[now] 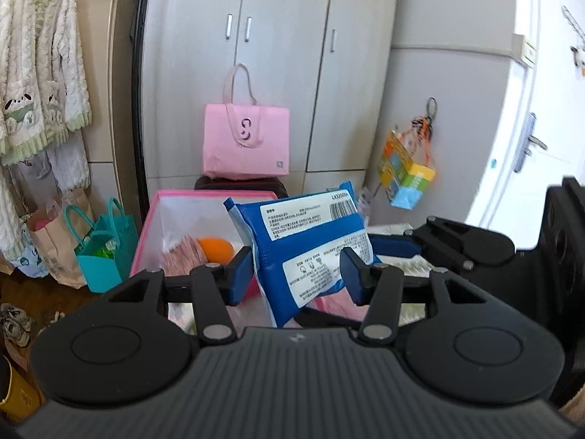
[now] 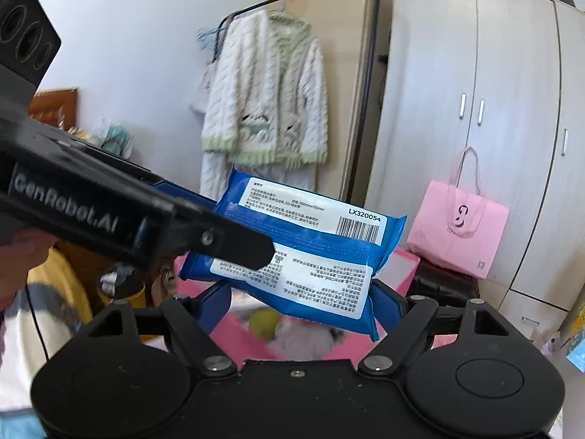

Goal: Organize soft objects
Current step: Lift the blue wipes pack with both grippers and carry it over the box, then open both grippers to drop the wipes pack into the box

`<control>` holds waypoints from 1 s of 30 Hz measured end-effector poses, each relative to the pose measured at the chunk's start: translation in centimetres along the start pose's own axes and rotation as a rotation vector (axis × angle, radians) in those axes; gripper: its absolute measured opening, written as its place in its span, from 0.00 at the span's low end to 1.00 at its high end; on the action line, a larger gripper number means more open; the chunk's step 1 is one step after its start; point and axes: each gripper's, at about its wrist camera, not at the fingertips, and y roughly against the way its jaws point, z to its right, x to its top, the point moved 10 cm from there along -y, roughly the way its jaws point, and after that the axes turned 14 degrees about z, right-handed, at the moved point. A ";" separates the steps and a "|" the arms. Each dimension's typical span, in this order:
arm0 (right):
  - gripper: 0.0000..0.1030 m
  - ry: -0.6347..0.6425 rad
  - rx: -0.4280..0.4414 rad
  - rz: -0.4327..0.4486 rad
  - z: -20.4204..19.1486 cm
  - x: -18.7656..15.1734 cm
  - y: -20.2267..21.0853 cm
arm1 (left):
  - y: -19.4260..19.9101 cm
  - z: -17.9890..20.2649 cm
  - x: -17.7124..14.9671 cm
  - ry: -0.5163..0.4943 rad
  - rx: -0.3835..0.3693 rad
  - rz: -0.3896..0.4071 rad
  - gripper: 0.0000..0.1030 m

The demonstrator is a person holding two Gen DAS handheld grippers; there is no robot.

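A blue soft pack of wipes [image 1: 305, 247] with white labels hangs in the air above a pink storage box [image 1: 153, 219]. Both grippers hold it. My left gripper [image 1: 298, 274] is shut on the pack's lower part, one pad on each side. My right gripper [image 2: 303, 301] is shut on the pack [image 2: 299, 252] from below. The left gripper's black finger [image 2: 226, 241] crosses the right wrist view and presses the pack's face. The right gripper shows in the left wrist view [image 1: 457, 237] beside the pack. The box holds an orange ball [image 1: 215, 248] and pinkish packets [image 1: 182, 256].
A pink tote bag [image 1: 246, 142] stands on a dark stool behind the box, before a grey wardrobe [image 1: 285, 55]. A teal bag [image 1: 104, 252] and paper bags sit on the floor at left. A fluffy robe [image 2: 263, 109] hangs on a rack. A door [image 1: 530, 109] is at right.
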 end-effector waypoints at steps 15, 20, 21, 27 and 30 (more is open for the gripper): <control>0.85 -0.257 0.145 -0.080 5.7 -1.8 -12.1 | -12.5 -9.3 -1.9 0.214 0.116 -0.087 0.48; 0.85 -0.283 0.152 -0.126 6.2 -3.7 -14.3 | -13.8 -10.4 -4.0 0.260 0.135 -0.120 0.48; 0.85 -0.284 0.152 -0.121 6.4 -3.8 -14.5 | -13.8 -10.6 -4.1 0.266 0.148 -0.113 0.48; 0.84 -0.253 0.096 -0.078 7.2 -4.1 -12.8 | -11.8 -10.6 -3.3 0.171 0.221 -0.050 0.58; 0.84 -0.257 0.095 -0.065 7.2 -4.2 -10.6 | -10.2 -9.8 -3.3 0.146 0.214 -0.038 0.60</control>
